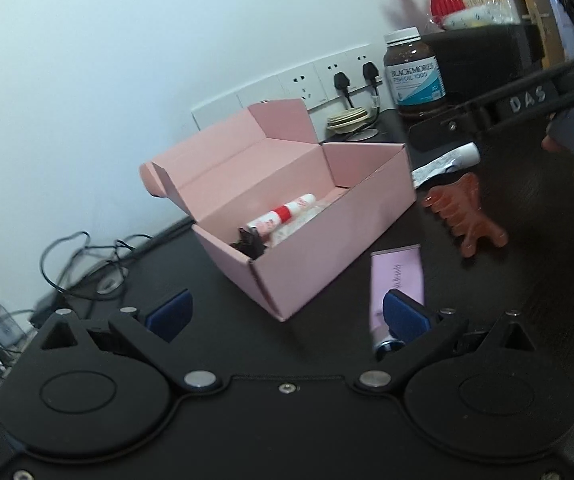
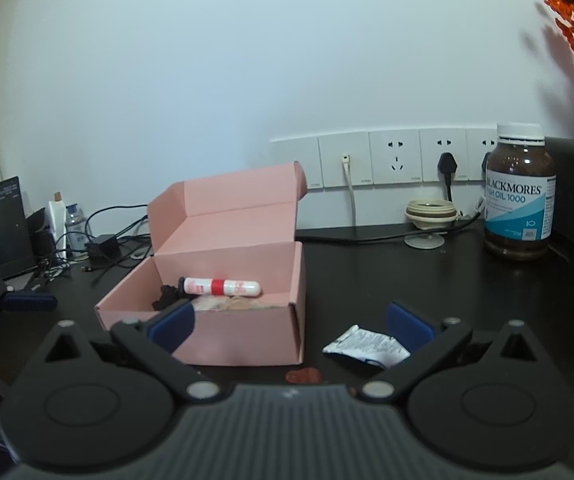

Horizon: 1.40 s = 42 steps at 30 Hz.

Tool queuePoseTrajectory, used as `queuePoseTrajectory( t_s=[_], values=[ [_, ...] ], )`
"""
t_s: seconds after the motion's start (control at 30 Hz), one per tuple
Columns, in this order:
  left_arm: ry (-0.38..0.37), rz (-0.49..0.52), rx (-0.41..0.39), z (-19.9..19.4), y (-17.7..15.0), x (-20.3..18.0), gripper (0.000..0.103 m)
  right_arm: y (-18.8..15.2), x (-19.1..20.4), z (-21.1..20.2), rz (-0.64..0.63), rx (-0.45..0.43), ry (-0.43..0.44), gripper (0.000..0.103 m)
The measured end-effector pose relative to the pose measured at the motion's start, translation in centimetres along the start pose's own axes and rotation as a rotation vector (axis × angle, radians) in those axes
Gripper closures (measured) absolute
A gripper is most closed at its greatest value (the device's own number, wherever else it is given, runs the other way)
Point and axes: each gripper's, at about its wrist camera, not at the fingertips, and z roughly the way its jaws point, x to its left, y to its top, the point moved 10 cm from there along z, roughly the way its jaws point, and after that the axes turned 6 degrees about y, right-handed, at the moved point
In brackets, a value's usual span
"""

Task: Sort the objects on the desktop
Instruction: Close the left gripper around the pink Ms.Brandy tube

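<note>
Grippers, left (image 1: 287,312) and right (image 2: 289,326), both released; one pink box (image 2: 243,332), one white tube (image 2: 223,287) inside.

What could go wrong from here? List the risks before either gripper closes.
1. The left gripper is open with the pink tube beside one finger, not between them; closing may push it away.
2. The pink box looks light; a nudge could slide it.
3. The white sachet lies flat, so the right gripper may slip off.
</note>
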Motion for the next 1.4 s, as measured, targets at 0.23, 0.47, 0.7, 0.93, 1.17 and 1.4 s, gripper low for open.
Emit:
queuePoseTrajectory(
  t_s=[0.23,0.47,0.7,0.93,1.17,1.4],
  values=[
    [-0.095,0.031,0.024,-0.7,-0.4,-2.4,0.000,0.0,-0.1,0.0,0.007,0.003,0.002,0.001],
    [-0.158,0.020,0.075,0.0,-0.9,-3.4,0.013,-0.1,0.0,0.1,0.005,0.009,-0.001,0.001],
    [-0.174,0.003,0.099,0.5,-1.0,-3.1,0.021,-0.1,-0.2,0.2,0.020,0.017,0.003,0.001],
    [-0.212,-0.056,0.117,0.8,-1.1,-2.7,0.042,-0.2,0.0,0.2,0.012,0.017,0.004,0.001],
    [-0.237,-0.097,0.122,0.7,-1.4,-2.3,0.047,-0.2,-0.2,0.3,0.024,0.020,0.009,0.001],
    [-0.312,-0.160,0.144,0.8,-1.5,-2.1,0.065,-0.2,-0.3,0.3,0.030,0.023,0.004,0.001]
  ],
)
